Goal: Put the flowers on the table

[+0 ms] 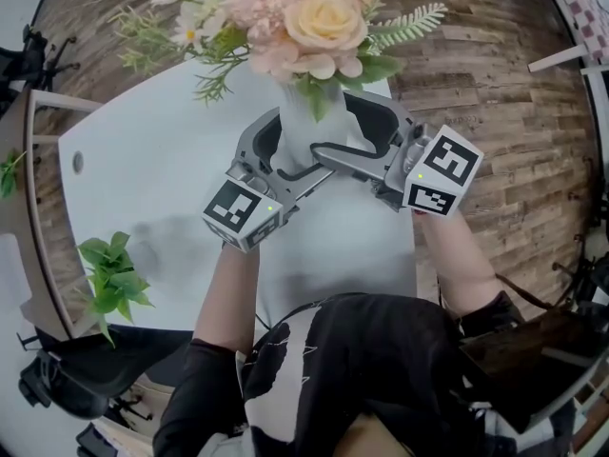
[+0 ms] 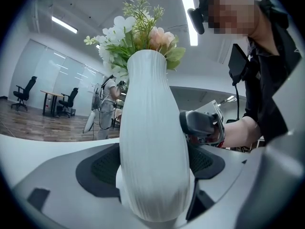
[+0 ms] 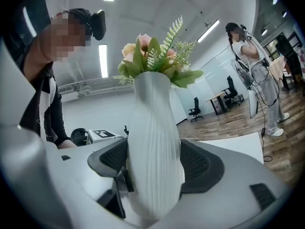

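A white ribbed vase [image 1: 306,122] holds a bunch of pink, peach and white flowers [image 1: 304,17] with green sprigs. It stands upright over the far part of the white table [image 1: 143,169]; whether its base touches the top is hidden. My left gripper [image 1: 282,150] clasps the vase from the left and my right gripper [image 1: 369,129] from the right. In the left gripper view the vase [image 2: 152,147] fills the gap between both black pads [image 2: 100,168]. The right gripper view shows the same vase [image 3: 153,151], pressed by the pads [image 3: 202,163] on either side.
A leafy green sprig [image 1: 112,276] lies at the table's near left edge, another [image 1: 8,169] further left. Wooden floor [image 1: 476,74] surrounds the table. A black office chair [image 1: 67,379] is at lower left. A person [image 3: 255,75] stands on the floor beyond the table.
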The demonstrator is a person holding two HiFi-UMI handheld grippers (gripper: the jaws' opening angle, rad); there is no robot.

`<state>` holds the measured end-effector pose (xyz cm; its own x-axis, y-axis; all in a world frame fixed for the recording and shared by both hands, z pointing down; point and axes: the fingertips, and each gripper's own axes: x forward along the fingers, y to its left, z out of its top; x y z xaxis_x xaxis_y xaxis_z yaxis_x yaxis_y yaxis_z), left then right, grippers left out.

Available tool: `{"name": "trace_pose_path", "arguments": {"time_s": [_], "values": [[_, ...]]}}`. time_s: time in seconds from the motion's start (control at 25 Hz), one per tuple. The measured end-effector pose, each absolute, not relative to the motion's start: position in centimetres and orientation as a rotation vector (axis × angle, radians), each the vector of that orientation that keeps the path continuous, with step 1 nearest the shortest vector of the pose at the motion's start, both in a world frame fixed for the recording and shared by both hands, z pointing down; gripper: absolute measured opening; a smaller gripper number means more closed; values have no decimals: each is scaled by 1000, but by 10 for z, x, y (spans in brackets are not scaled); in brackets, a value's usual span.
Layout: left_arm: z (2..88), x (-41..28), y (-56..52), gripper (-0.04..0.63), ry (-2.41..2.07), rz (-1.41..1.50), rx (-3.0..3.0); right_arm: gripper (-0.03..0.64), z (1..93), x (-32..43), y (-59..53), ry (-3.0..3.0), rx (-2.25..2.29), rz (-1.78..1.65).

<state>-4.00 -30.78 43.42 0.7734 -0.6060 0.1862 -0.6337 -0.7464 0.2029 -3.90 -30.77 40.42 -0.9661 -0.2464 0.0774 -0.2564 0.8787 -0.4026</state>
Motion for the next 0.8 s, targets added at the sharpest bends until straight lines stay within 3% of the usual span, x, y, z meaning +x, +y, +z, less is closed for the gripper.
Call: {"name": "trace_pose_path", "arguments": {"time_s": [0.8], "values": [[431, -38, -298, 449, -901, 236, 2860, 357, 403, -41, -300, -2993, 378, 545]]}}
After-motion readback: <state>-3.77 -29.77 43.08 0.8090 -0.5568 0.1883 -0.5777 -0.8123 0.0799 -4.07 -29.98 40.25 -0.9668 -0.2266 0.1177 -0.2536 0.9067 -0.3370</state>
